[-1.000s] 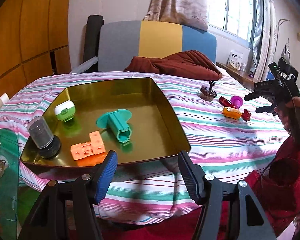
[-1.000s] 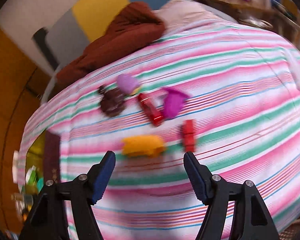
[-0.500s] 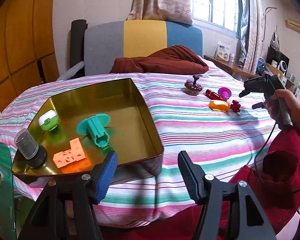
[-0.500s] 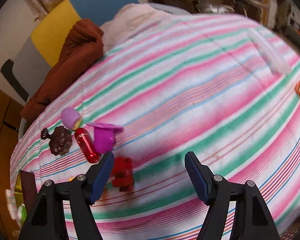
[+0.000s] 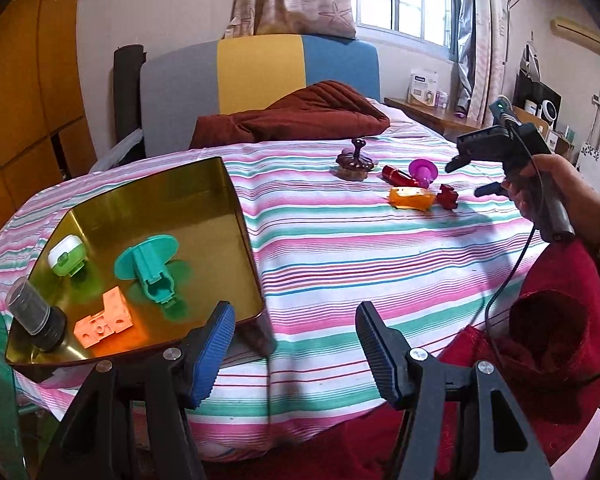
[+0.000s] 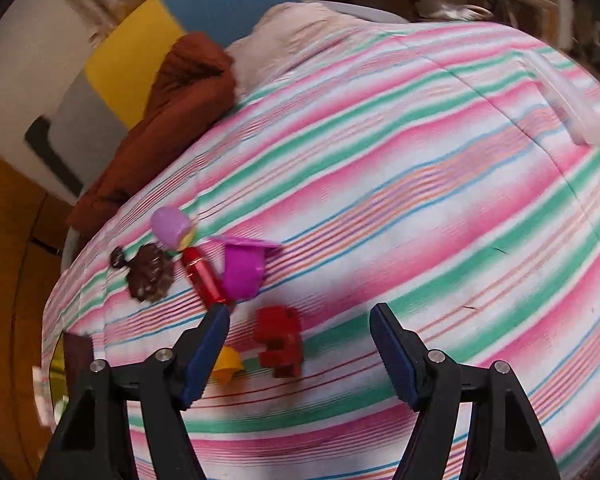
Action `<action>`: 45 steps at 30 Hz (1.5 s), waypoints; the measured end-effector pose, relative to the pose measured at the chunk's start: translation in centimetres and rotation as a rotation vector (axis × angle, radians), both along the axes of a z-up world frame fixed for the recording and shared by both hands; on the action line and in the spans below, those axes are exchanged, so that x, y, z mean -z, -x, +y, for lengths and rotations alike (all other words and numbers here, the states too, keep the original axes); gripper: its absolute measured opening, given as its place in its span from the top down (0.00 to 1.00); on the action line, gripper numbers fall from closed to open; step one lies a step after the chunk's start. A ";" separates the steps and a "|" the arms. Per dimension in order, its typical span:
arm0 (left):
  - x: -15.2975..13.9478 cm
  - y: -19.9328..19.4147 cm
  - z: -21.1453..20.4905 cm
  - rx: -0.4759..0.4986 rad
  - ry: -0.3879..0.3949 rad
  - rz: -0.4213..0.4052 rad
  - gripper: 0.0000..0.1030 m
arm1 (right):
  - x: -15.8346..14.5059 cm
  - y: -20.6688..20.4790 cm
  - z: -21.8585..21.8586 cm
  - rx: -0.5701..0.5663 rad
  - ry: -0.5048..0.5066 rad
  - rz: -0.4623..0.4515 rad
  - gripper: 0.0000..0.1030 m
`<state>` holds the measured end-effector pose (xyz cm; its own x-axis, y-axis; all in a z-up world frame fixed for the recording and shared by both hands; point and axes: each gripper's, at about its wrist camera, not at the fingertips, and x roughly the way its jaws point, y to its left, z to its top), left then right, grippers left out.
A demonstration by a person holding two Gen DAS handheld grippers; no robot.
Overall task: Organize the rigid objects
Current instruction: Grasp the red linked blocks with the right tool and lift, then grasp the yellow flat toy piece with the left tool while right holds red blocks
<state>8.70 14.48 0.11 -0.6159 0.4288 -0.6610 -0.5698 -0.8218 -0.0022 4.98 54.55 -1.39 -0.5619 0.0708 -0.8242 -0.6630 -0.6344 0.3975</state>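
A gold tray [image 5: 236, 216] on the striped bed holds a teal flanged piece [image 5: 150, 266], an orange block [image 5: 104, 322], a green-white piece [image 5: 66, 256] and a dark cylinder [image 5: 36, 316]. My left gripper [image 5: 296, 348] is open and empty near the tray's right corner. On the cover lie a brown knobbed lid [image 5: 354, 160], red tube [image 5: 400, 178], magenta cup [image 6: 242, 270], orange piece [image 5: 412, 198] and dark red block [image 6: 280, 340]. My right gripper [image 6: 300, 348] is open, hovering just above the red block; it also shows in the left wrist view [image 5: 472, 172].
A brown folded blanket [image 5: 300, 118] lies at the head of the bed before the grey, yellow and blue headboard [image 5: 260, 72]. A lilac egg-shaped piece [image 6: 172, 226] lies behind the lid. A clear plastic object [image 6: 568, 104] lies at the far right. A shelf [image 5: 432, 110] stands beyond.
My right gripper has swung from the orange piece rightward, then settled over the dark red block. My left gripper has drifted right, so the tray now sits further left in its view.
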 end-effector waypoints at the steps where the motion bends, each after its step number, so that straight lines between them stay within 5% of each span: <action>1: 0.0 0.0 0.1 0.002 0.001 -0.001 0.38 | -0.1 0.4 -0.6 -0.030 -0.015 -0.003 0.33; 7: 0.0 -0.1 0.4 0.010 0.008 -0.002 0.38 | 0.4 2.6 -2.9 -0.175 -0.103 -0.092 0.54; 14: -0.6 0.5 1.7 0.032 0.006 0.003 0.38 | 1.4 2.8 -2.7 -0.206 -0.102 -0.145 0.80; 28: -2.1 4.2 11.6 0.162 -0.013 -0.071 0.38 | 2.5 0.7 0.0 -0.100 0.070 -0.096 0.85; 45: 3.4 12.1 25.5 0.202 0.065 -0.261 0.23 | 2.8 -0.1 0.7 -0.060 0.131 -0.059 0.85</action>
<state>-3.39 39.98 -3.26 -0.3287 0.4765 -0.8154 -0.7085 -0.6953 -0.1207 5.12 55.29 -4.19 -0.5122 -0.0714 -0.8559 -0.6501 -0.6189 0.4408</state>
